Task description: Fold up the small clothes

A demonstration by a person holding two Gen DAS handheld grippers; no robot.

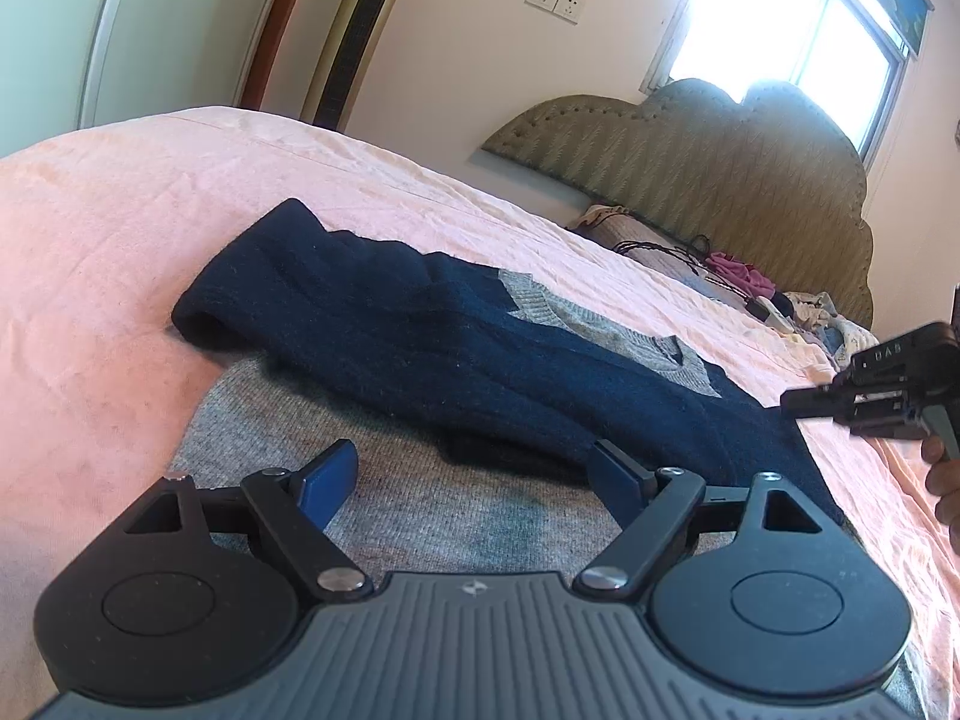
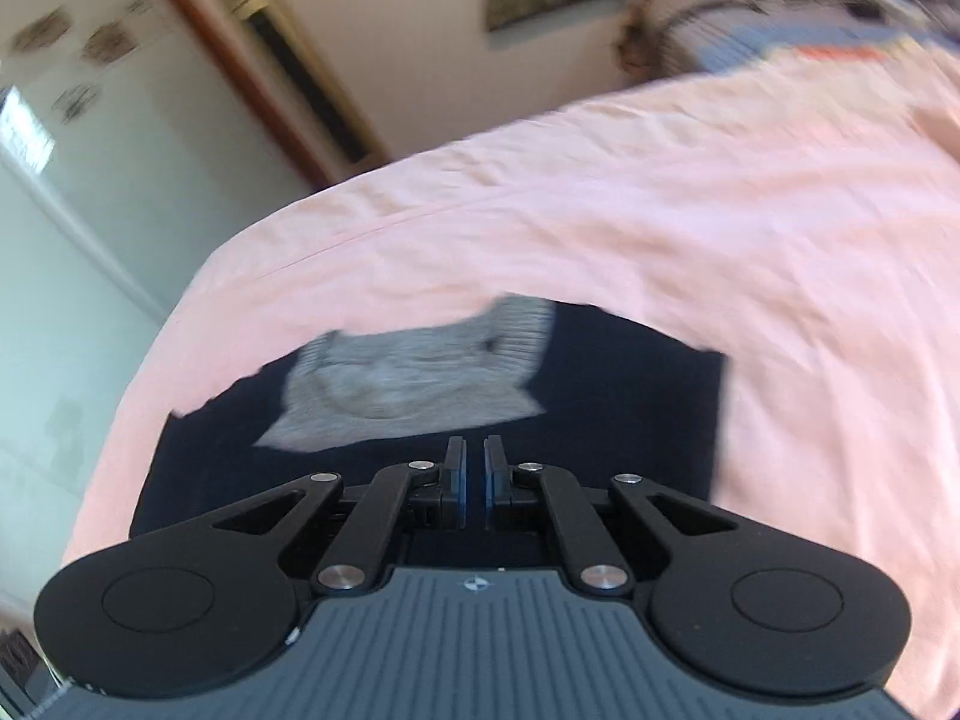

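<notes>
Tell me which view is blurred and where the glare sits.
Right wrist view: motion blur smears the sweater and pink bedsheet, only the tool is sharp. Left wrist view: crisp, but the window is blown out to white.

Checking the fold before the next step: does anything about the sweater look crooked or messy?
Yes. The navy sleeve lies slanted across the sweater, bunched and rumpled instead of flat. Near the headboard, loose clothes and cables clutter the pink bedsheet.
</notes>
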